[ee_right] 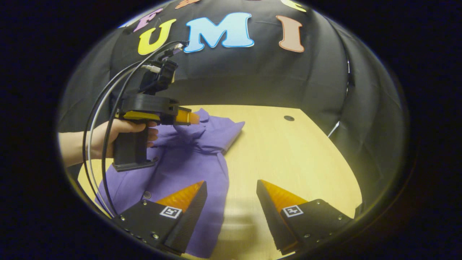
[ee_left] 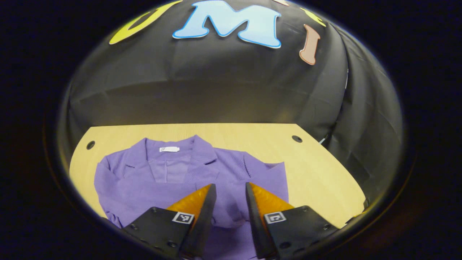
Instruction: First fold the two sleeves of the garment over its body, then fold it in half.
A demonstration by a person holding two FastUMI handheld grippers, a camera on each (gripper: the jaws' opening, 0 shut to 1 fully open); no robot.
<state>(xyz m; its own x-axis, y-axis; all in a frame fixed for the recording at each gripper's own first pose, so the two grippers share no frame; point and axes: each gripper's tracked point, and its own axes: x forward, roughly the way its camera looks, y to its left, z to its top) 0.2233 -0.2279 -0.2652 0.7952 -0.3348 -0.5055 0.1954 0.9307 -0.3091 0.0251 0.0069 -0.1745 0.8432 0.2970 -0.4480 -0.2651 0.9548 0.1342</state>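
- Your left tongs (ee_left: 231, 189) hover apart over the purple garment (ee_left: 173, 180), gripping nothing.
- Your right tongs (ee_right: 231, 187) gape above the surface (ee_right: 296, 155), at the garment's edge.

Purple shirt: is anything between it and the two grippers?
Nothing visible is. The purple shirt lies on the bare wooden table, with the left gripper and the right gripper above it, jaws open.

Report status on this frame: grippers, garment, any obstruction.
Left gripper open above the purple garment, holding nothing. Right gripper open over the garment's edge and the table. Sleeves look folded in; half-fold not done. No obstruction seen.
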